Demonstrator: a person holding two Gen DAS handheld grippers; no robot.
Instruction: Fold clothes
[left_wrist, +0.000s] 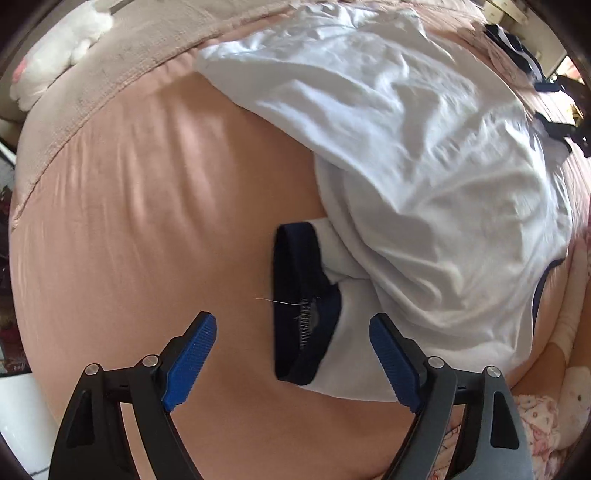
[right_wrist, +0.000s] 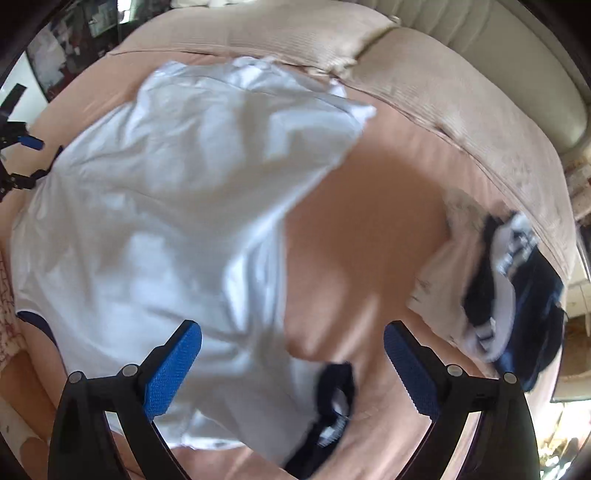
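Observation:
A white T-shirt (left_wrist: 424, 155) with navy cuffs lies crumpled on the pink bed sheet (left_wrist: 147, 229). In the left wrist view its sleeve with the navy cuff (left_wrist: 299, 306) lies just ahead, between the open jaws of my left gripper (left_wrist: 291, 323), which is empty. In the right wrist view the shirt (right_wrist: 166, 206) fills the left half, and its other navy cuff (right_wrist: 332, 391) lies between the open jaws of my right gripper (right_wrist: 291, 332), also empty. The left gripper shows at the far left edge of the right wrist view (right_wrist: 22, 147).
A heap of navy and white clothes (right_wrist: 517, 291) lies at the right of the bed. A beige blanket (right_wrist: 443, 96) covers the far side. A white plush toy (left_wrist: 59, 48) sits at the far left. A floral fabric (left_wrist: 535, 417) lies at the near right.

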